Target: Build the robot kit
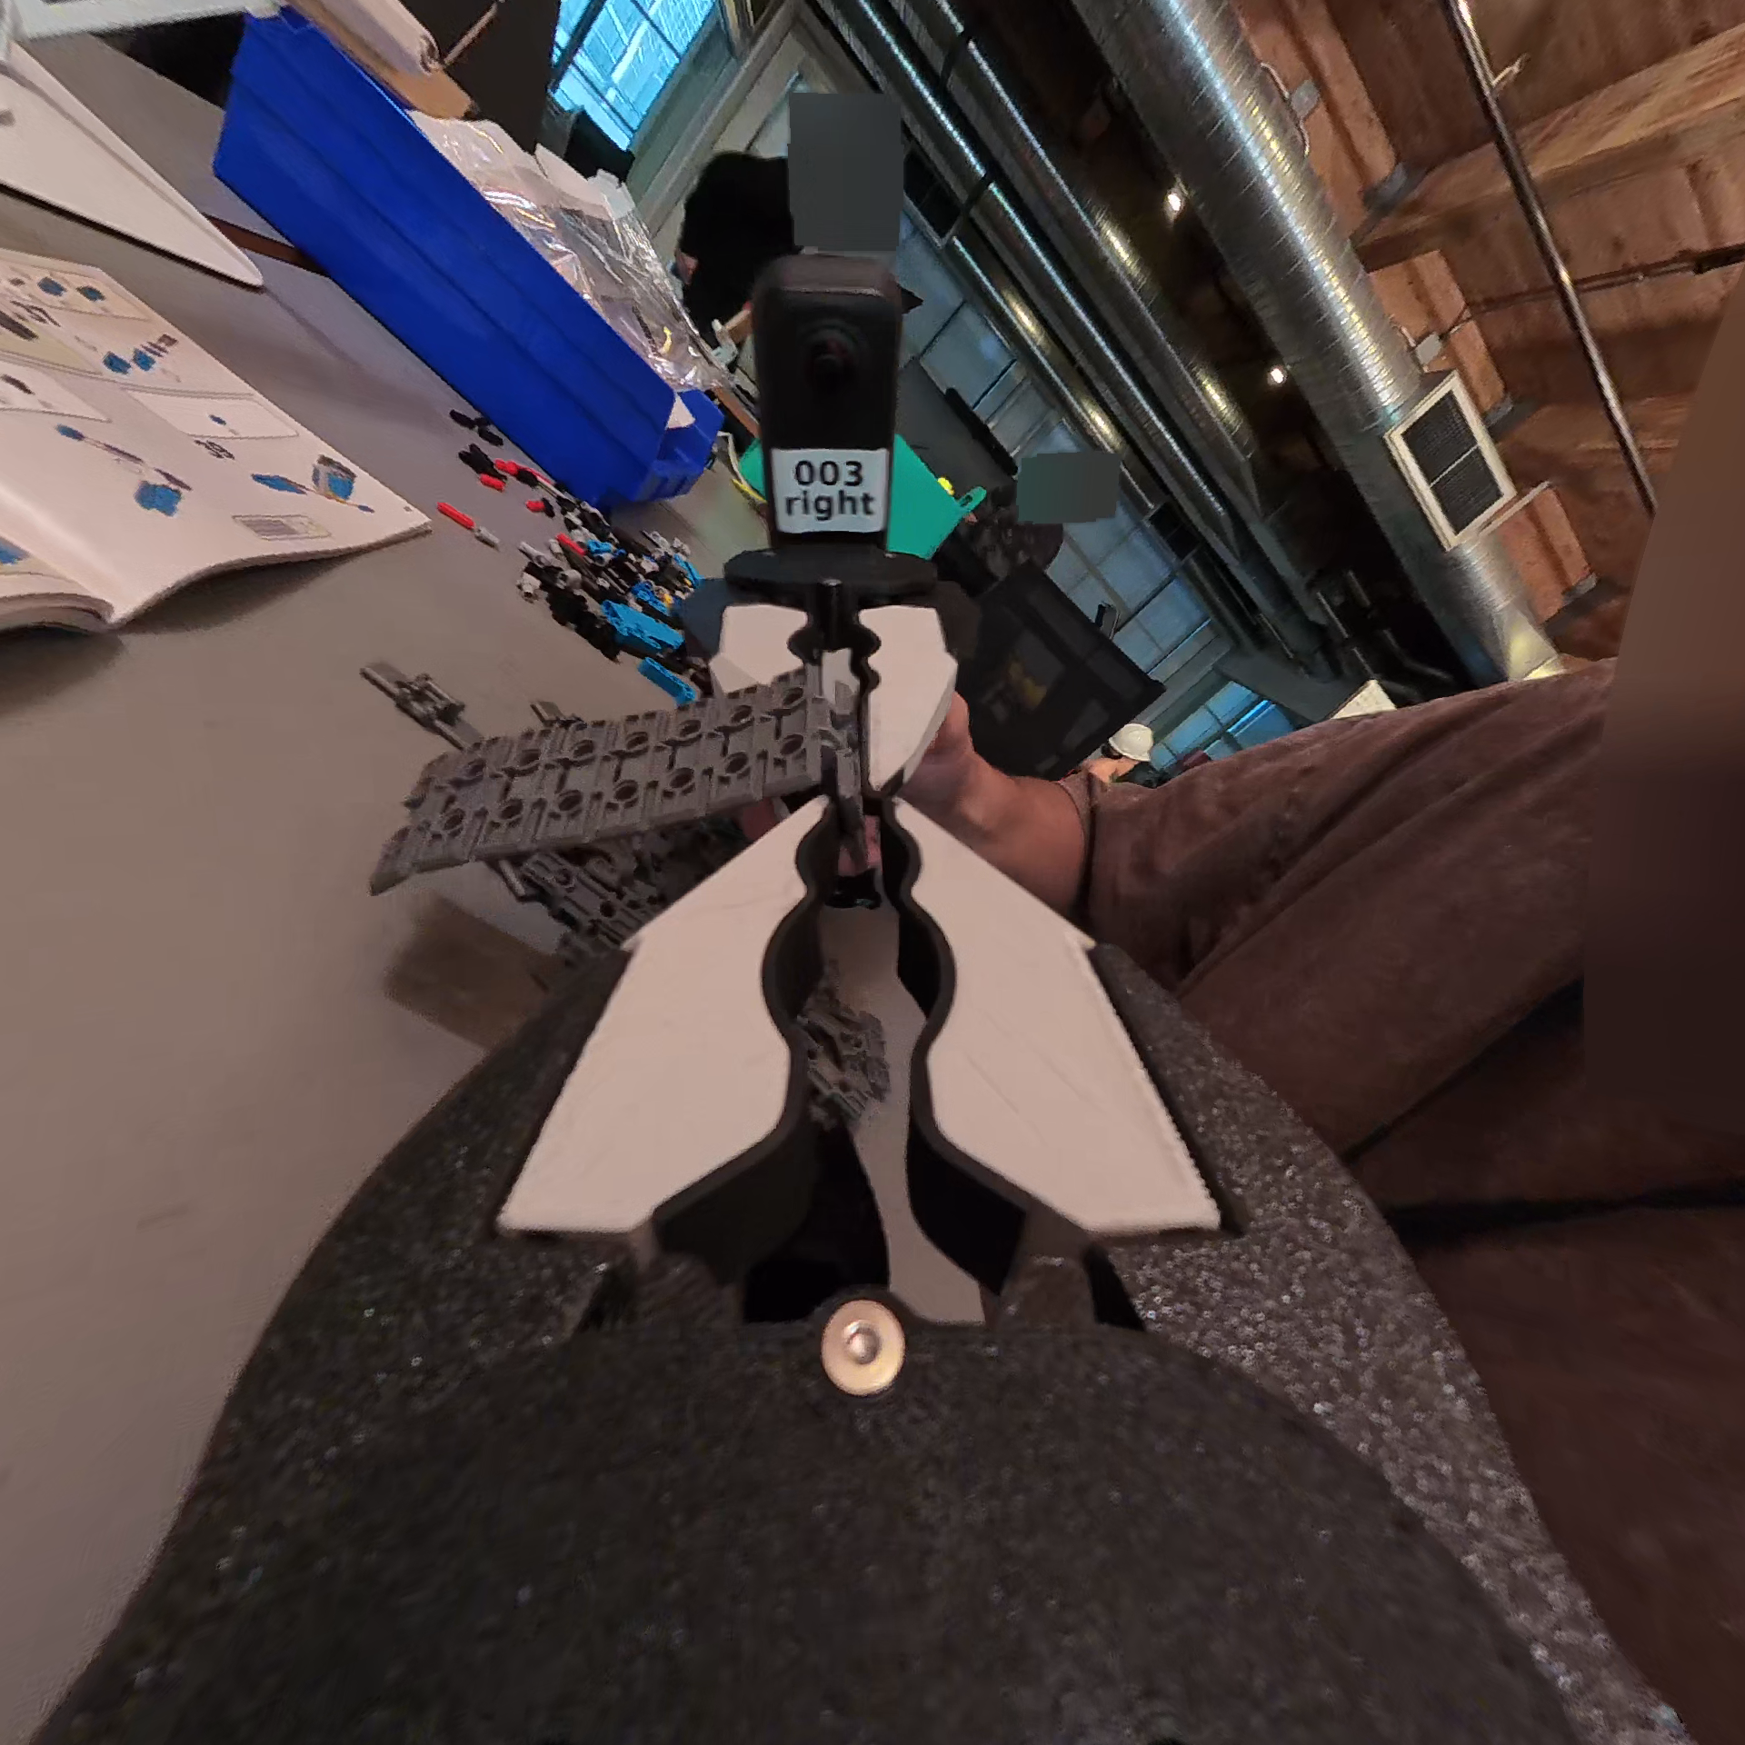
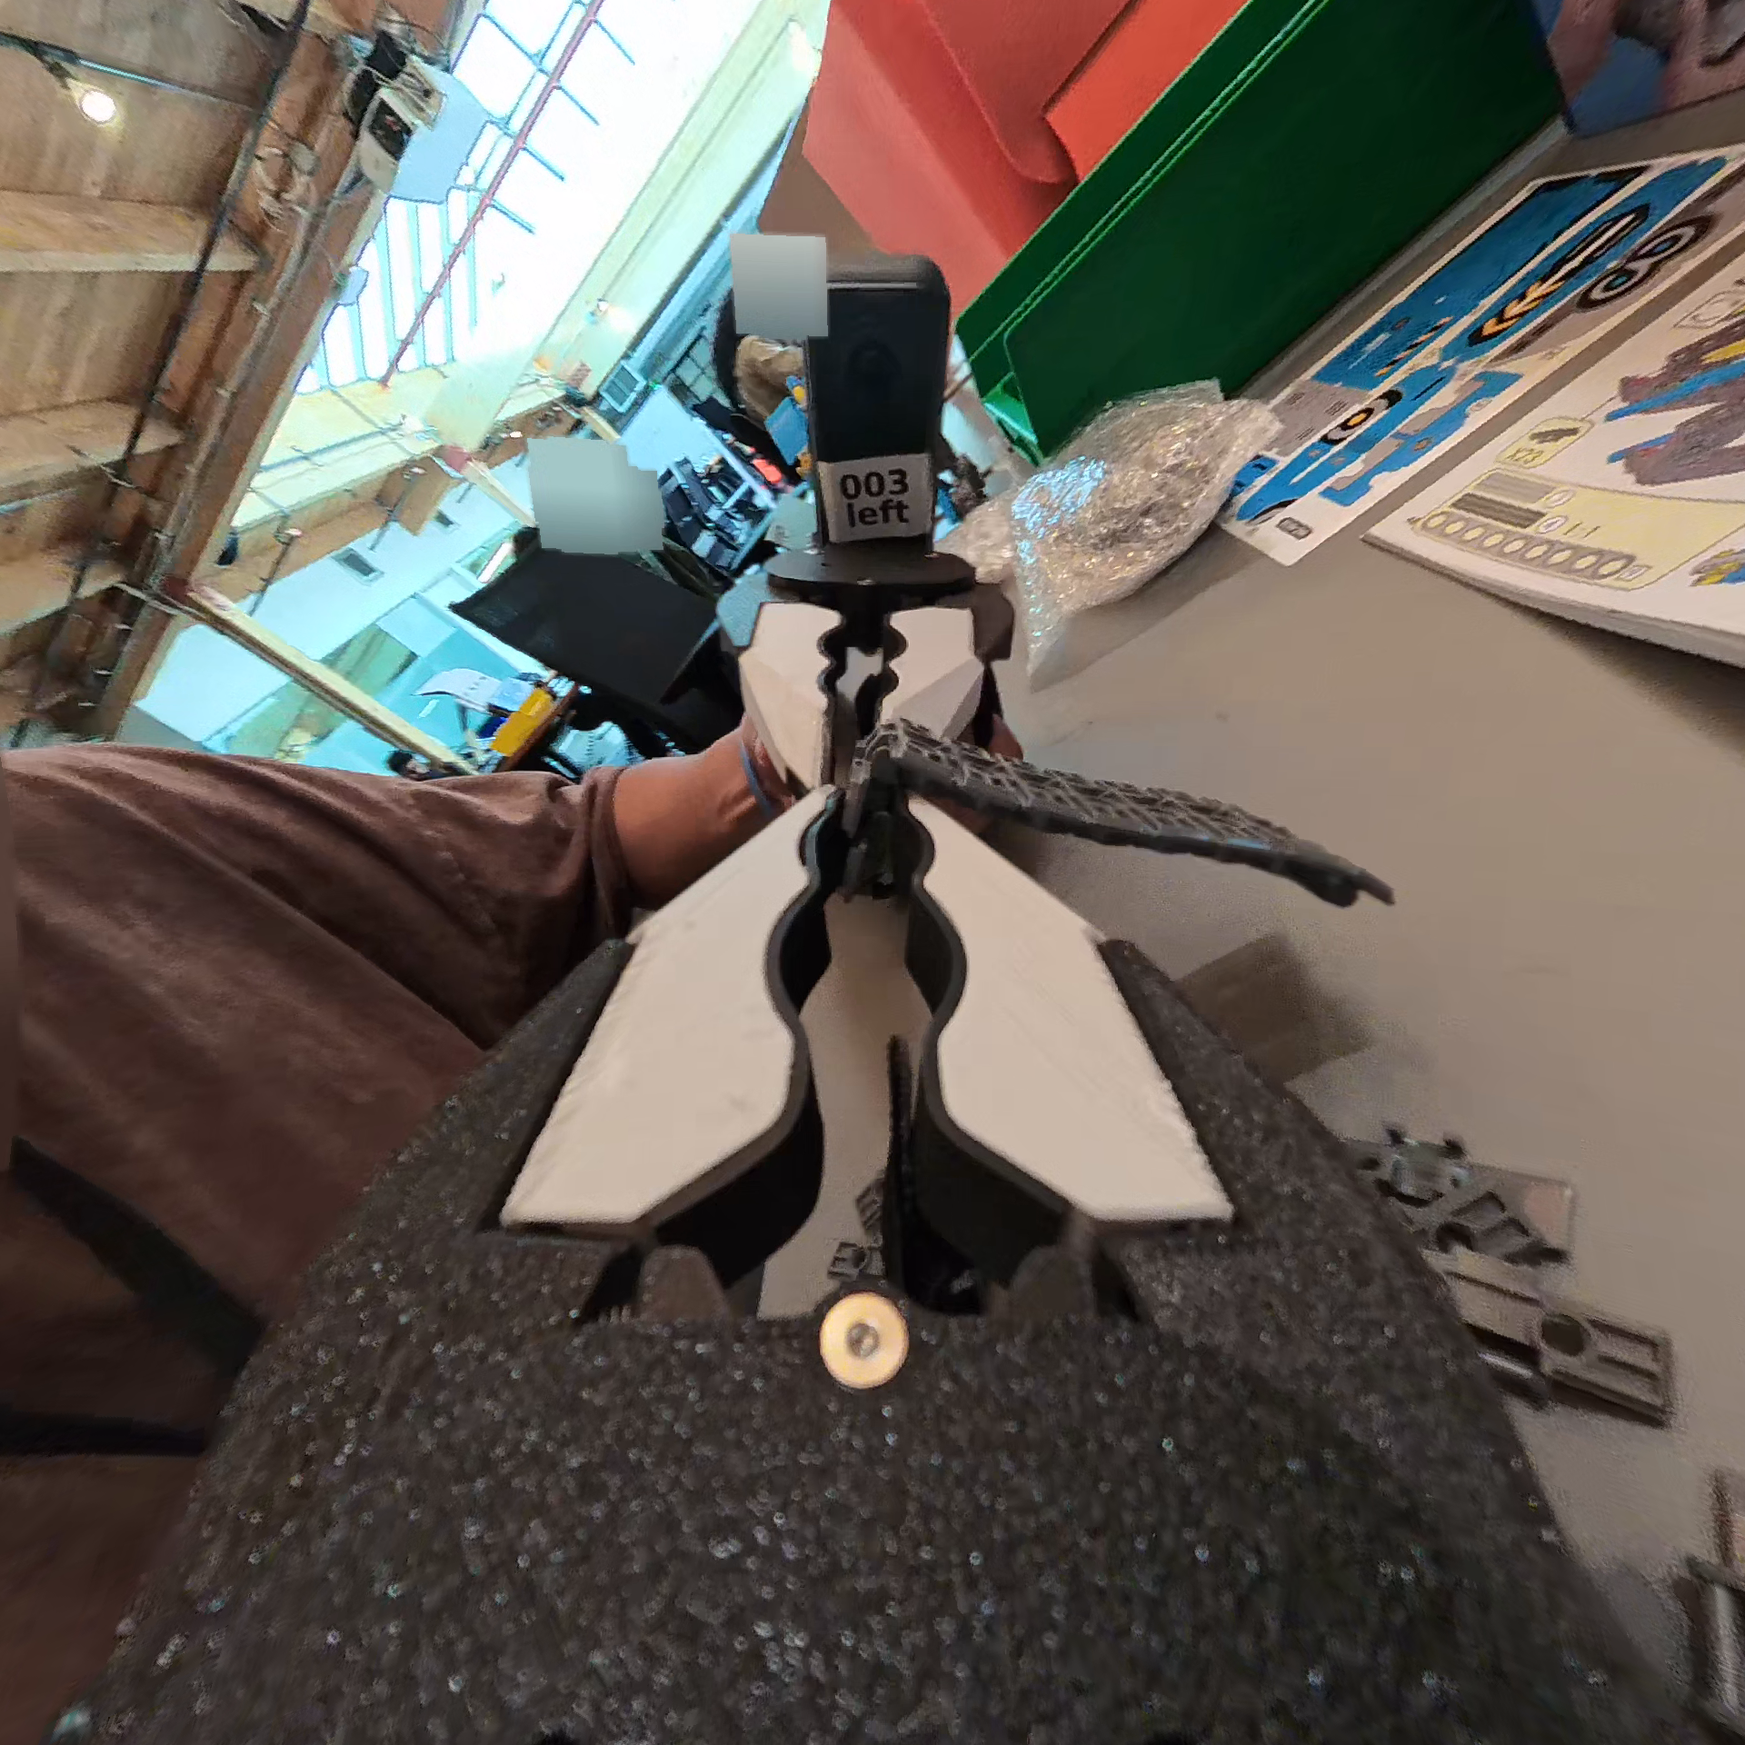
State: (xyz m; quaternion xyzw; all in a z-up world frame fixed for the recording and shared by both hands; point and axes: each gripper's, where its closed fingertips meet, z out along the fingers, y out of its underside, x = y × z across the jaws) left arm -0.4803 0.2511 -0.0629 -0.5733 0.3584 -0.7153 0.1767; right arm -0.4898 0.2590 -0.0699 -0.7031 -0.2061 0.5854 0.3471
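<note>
The left gripper [image 1: 855, 831] and right gripper [image 2: 864, 831] meet tip to tip above the grey tabletop [image 1: 189, 897], both closed on one end of a dark grey tread strip [image 1: 604, 784] — a flat band of linked plastic track pieces with round holes. The strip juts sideways from the pinched end, lifted off the tabletop and sagging slightly toward its free end [image 2: 1341, 883]. Just beneath it lie more dark grey track links [image 1: 585, 892] — loose on the tabletop, near the person's edge.
</note>
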